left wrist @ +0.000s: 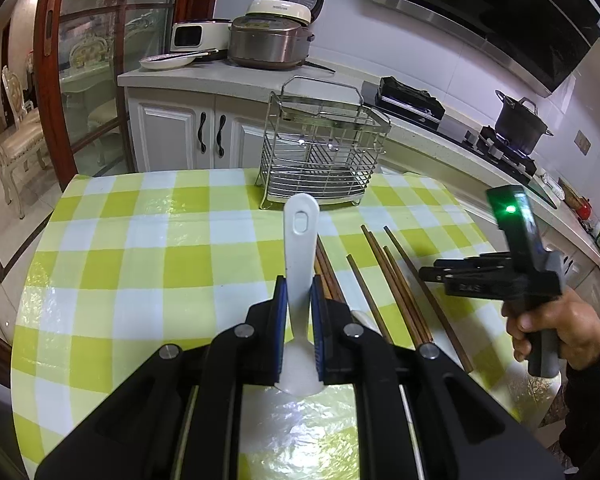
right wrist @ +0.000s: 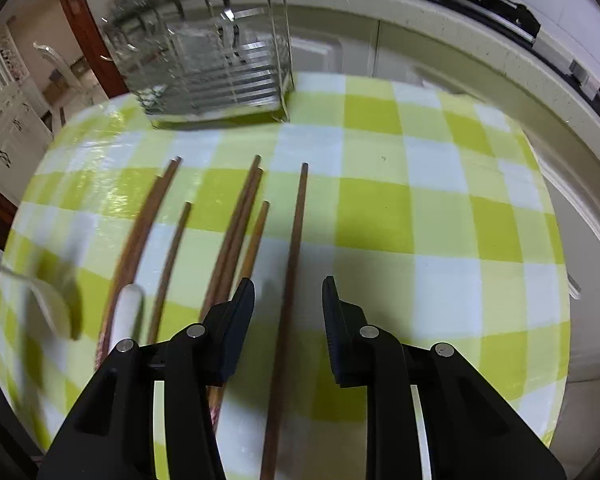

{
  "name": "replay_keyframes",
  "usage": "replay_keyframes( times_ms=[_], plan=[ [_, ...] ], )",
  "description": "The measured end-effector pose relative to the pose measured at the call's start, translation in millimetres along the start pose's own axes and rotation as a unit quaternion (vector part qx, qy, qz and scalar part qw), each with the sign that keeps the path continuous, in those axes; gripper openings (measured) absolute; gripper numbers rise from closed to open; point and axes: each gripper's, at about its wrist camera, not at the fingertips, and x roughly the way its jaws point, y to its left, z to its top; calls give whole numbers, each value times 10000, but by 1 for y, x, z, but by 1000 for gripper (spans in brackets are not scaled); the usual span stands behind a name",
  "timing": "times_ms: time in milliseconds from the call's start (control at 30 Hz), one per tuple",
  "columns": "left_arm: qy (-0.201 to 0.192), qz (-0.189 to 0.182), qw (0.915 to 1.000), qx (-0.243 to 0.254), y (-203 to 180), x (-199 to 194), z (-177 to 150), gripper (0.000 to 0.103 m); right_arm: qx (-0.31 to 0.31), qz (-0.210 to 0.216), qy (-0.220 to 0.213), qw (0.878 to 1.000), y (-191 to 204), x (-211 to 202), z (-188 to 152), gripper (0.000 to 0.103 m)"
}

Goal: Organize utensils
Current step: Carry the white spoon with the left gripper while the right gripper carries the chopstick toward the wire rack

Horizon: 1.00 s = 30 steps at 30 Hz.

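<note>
My left gripper [left wrist: 298, 294] is shut on a white rice paddle [left wrist: 300, 232], held above the table with its handle pointing toward the wire utensil rack [left wrist: 324, 152]. Several brown chopsticks [left wrist: 384, 280] lie on the checked cloth to the right of it. In the right wrist view my right gripper [right wrist: 288, 292] is open above those chopsticks [right wrist: 236, 232]. One long chopstick [right wrist: 294, 248] runs between its fingers, untouched. A white handle [right wrist: 128, 312] lies among the left chopsticks. The rack [right wrist: 220, 60] stands at the far side. A hand holds the right gripper [left wrist: 430, 274].
The round table [left wrist: 112, 240] wears a green-and-white checked cloth. Behind the rack runs a counter with rice cookers [left wrist: 268, 40], and a black pot [left wrist: 520, 120] sits on the stove at the right. White cabinets [left wrist: 180, 136] stand behind the table.
</note>
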Motion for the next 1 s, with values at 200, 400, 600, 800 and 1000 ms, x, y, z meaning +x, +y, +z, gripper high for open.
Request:
replay_keyframes(
  times_ms=[200,400,600,800,1000],
  plan=[
    [-35,-34,9999,-113,9,-2,-3,12,-107,-201,258,9994,4,17,6,20],
    [-49,-49,9999,-154,12,-4,-3,12,-215,-171,303,9992,8,20,10,17],
    [-37,-40,9999,-159,13,-5,-3,12,-190,5,287,9994,4,17,10,10],
    [-36,-11,10000,-92,12,-5,-2,12,-156,167,-348,9991,2,-26,4,9],
    [-99,21,9999,0,4,-10,2,12,-146,370,-946,9947,-4,-79,-1,9]
  ],
)
